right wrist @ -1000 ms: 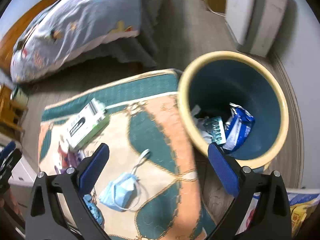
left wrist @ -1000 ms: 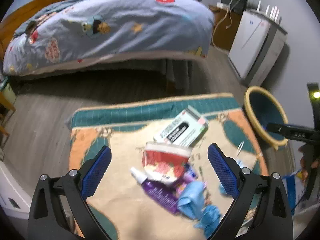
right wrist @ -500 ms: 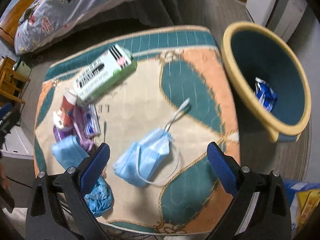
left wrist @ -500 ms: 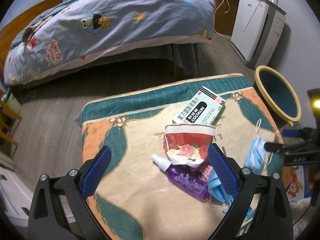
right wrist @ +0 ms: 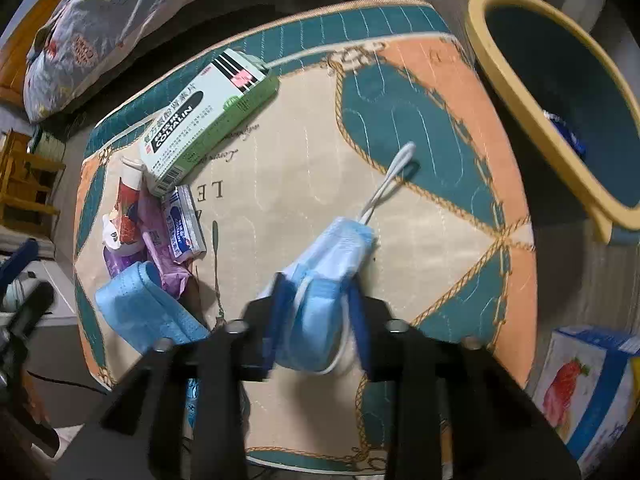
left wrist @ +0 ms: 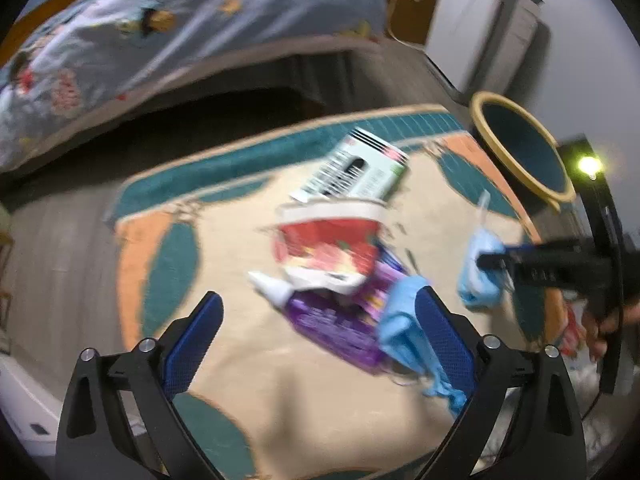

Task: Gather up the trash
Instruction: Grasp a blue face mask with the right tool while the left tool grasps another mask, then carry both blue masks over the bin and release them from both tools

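Observation:
My right gripper (right wrist: 316, 312) is shut on a crumpled blue face mask (right wrist: 328, 280) lying on the patterned cloth (right wrist: 280, 184); its white ear loop (right wrist: 386, 184) trails toward the bin. The same mask (left wrist: 478, 268) shows in the left wrist view, pinched by the right gripper (left wrist: 490, 260). My left gripper (left wrist: 320, 332) is open and empty above a heap: a purple bottle (left wrist: 332, 320), a red and white crushed cup (left wrist: 332, 248), a second blue mask (left wrist: 404, 320) and a green and white medicine box (left wrist: 356, 172). The yellow-rimmed teal bin (right wrist: 560, 92) stands to the right.
A bed with a blue cartoon quilt (left wrist: 160, 32) stands behind the cloth. A white appliance (left wrist: 480, 20) is at the back right. A strawberry-print box (right wrist: 580, 384) sits on the floor at the right. A small blister pack (right wrist: 182, 224) lies by the heap.
My right gripper has dropped onto the blue mask and shut on it. My left gripper has moved closer to the heap and stays open.

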A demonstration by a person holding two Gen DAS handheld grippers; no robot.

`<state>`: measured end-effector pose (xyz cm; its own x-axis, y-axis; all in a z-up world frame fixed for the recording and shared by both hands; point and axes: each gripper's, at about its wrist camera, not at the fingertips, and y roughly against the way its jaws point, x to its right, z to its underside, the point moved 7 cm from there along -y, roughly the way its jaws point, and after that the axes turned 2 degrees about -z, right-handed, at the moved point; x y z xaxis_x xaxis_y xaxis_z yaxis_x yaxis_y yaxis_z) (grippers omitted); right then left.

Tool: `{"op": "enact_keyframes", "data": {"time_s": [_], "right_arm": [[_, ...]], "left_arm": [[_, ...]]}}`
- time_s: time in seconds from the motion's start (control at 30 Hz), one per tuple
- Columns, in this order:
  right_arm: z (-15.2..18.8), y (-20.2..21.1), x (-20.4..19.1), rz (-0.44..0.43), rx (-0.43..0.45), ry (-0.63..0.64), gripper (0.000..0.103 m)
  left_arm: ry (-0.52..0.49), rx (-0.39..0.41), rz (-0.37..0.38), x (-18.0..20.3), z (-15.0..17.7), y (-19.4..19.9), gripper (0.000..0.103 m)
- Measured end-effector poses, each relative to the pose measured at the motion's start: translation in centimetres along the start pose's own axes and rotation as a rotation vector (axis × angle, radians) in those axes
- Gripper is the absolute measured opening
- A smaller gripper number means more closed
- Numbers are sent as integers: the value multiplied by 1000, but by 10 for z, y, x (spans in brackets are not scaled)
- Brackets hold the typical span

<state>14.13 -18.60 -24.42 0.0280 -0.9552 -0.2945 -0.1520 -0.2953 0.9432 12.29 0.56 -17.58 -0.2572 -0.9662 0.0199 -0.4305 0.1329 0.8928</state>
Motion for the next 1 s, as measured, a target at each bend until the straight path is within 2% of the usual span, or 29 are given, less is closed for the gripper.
{"op": "enact_keyframes", "data": {"time_s": [0.13,0.33,0.43,0.47,0.5,0.6,0.87,1.0], "right_arm": [[-7,7,-1,-9,34,2,14],[-19,20,2,-32,74,-1,14],[-24,25,2,-41,89,-4,14],[-26,27,2,-38,93,-2,14],[-27,29,2,-36,97,-1,14],[-31,36,4,-47,111,-9,14],[-49,76,7,-87,209,-28,14],[-61,111,15,-111,287,-53,14]], "left_arm": [[-67,-41,54,29,8,-13,93],[-155,-127,72,53,21,-34,68],[-182,-157,67,58,26,-41,51],[-188,-162,67,58,26,-42,35],[-195,-165,70,59,25,-42,24],[-194,-144,99,63,18,-35,19],[-179,38,115,74,-28,15,19],[-158,93,104,78,-50,28,19]]}}
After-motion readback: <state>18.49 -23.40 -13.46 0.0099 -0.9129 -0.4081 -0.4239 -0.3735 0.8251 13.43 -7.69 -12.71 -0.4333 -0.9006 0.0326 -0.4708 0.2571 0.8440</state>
